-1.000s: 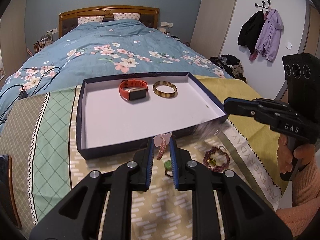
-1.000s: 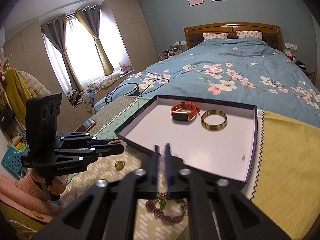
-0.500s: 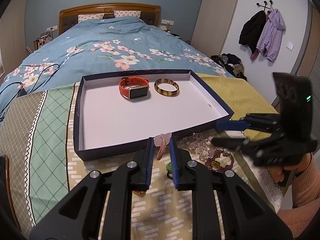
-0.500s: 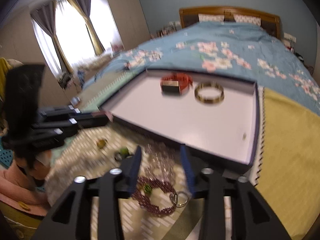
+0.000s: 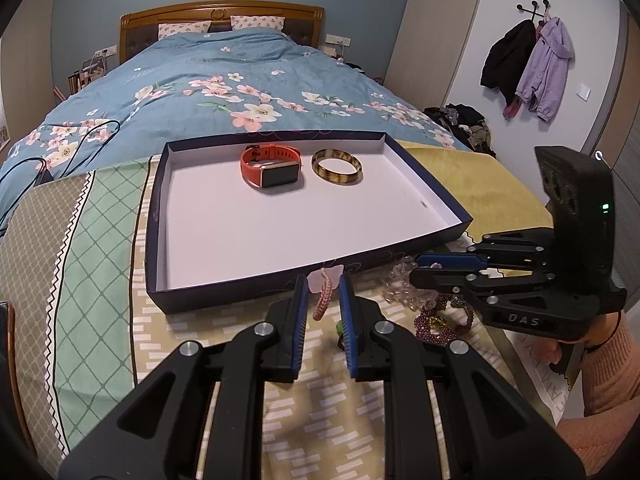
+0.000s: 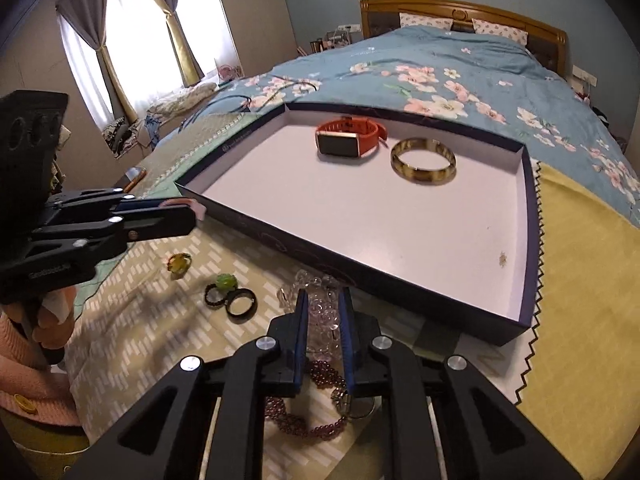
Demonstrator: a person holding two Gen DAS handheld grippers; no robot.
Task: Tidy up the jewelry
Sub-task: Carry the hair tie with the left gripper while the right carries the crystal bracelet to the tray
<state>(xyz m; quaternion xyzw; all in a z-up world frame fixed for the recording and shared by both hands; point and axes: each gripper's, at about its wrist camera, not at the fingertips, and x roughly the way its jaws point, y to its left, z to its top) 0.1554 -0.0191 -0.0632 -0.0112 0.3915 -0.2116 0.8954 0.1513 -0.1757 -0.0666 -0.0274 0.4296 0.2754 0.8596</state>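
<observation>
A dark blue tray (image 5: 240, 294) (image 6: 360, 270) with a white floor holds an orange watch (image 5: 272, 165) (image 6: 348, 139) and a tortoiseshell bangle (image 5: 337, 167) (image 6: 423, 160). My left gripper (image 5: 323, 280) (image 6: 192, 211) is shut on a pink beaded piece (image 5: 322, 298) just in front of the tray's near wall. My right gripper (image 6: 323, 300) (image 5: 416, 271) points down at the cloth, its jaws closing on a clear bead bracelet (image 6: 320, 312) (image 5: 400, 280) that fills the gap between them. A purple bead bracelet (image 6: 304, 420) (image 5: 444, 320) lies under it.
On the patterned cloth lie a yellow ring (image 6: 179, 263), a green ring (image 6: 226, 281) and a black ring (image 6: 241, 306). A yellow towel (image 6: 580, 280) spreads to the tray's right. A phone (image 6: 134, 176) lies by the far left edge. The bed is behind.
My right gripper dropped from above the tray's edge to the cloth, opened wide, then closed around the clear bead bracelet. The left gripper stayed put with the pink piece.
</observation>
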